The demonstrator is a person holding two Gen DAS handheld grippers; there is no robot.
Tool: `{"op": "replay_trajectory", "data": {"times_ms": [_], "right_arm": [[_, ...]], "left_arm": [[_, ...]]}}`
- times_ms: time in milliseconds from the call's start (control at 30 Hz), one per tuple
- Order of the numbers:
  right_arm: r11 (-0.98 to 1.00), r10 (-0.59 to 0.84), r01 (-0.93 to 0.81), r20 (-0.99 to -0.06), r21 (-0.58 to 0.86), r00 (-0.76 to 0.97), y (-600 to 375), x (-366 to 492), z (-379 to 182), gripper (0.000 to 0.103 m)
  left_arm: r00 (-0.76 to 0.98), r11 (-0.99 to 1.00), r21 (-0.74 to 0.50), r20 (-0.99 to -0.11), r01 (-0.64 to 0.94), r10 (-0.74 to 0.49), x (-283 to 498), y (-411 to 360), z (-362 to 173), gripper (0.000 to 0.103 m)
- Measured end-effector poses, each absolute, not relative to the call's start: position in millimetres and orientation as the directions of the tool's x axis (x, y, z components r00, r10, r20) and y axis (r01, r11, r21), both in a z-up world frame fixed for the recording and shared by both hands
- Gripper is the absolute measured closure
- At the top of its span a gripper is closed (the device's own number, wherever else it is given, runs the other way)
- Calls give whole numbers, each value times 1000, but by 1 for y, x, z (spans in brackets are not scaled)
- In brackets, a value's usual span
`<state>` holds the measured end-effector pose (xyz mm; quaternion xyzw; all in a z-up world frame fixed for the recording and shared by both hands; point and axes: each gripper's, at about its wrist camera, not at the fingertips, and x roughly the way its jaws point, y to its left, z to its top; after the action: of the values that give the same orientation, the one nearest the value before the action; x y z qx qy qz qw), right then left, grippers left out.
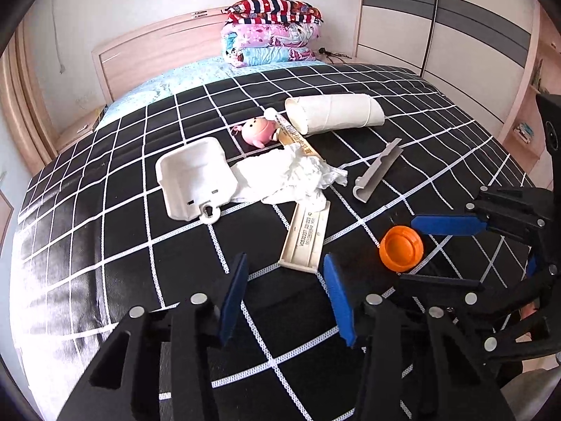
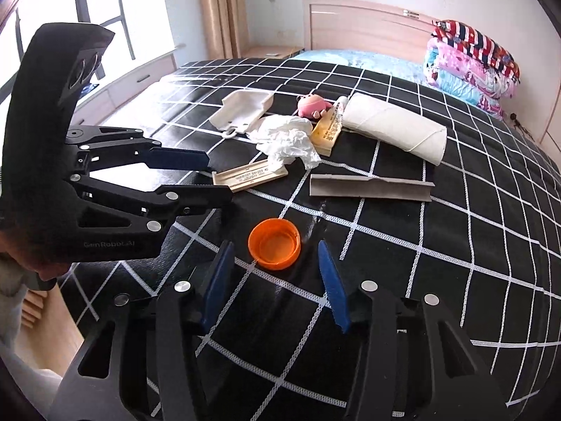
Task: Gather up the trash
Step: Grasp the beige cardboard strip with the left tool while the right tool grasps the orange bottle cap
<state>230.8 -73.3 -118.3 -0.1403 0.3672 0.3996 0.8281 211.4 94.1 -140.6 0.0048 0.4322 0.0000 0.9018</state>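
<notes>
An orange cap [image 2: 274, 244] lies open side up on the black checked bed cover, just ahead of my open right gripper [image 2: 273, 258]; it also shows in the left wrist view [image 1: 401, 248]. My open left gripper [image 1: 284, 273] hovers in front of a cream plastic strip [image 1: 308, 235]. Behind it lie crumpled white tissue [image 1: 287, 175], a white moulded tray [image 1: 194, 177], a grey bracket [image 1: 378, 170], a pink toy [image 1: 259, 131], a yellow printed packet [image 2: 328, 131] and a white roll [image 1: 333, 112].
The bed cover [image 1: 105, 238] fills most of the view. Folded quilts [image 1: 271, 33] are stacked at the headboard. A wardrobe [image 1: 455, 28] stands to the right of the bed, and a window with a curtain [image 2: 217, 10] to the left.
</notes>
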Motion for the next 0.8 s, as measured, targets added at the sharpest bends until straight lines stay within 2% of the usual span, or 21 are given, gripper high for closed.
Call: {"op": "replay_trajectory", "data": {"times_ms": [33, 67, 100, 133, 800], "right_arm": [[643, 556, -764, -720, 55, 416, -73, 231, -118, 57], [648, 548, -760, -719, 43, 427, -72, 231, -118, 63], [653, 543, -757, -718, 33, 436, -72, 232, -118, 71], [656, 537, -755, -717, 24, 443, -71, 232, -119, 72], [653, 583, -756, -669, 48, 461, -93, 203, -100, 72]], "left_arm": [[627, 1000, 11, -779, 7, 4, 212, 94, -141, 65], [628, 1000, 13, -779, 10, 4, 213, 94, -141, 72], [629, 1000, 15, -778, 13, 4, 213, 93, -140, 74], [629, 1000, 16, -777, 15, 3, 213, 92, -140, 79], [672, 1000, 21, -740, 1, 14, 158, 72, -113, 79]]}}
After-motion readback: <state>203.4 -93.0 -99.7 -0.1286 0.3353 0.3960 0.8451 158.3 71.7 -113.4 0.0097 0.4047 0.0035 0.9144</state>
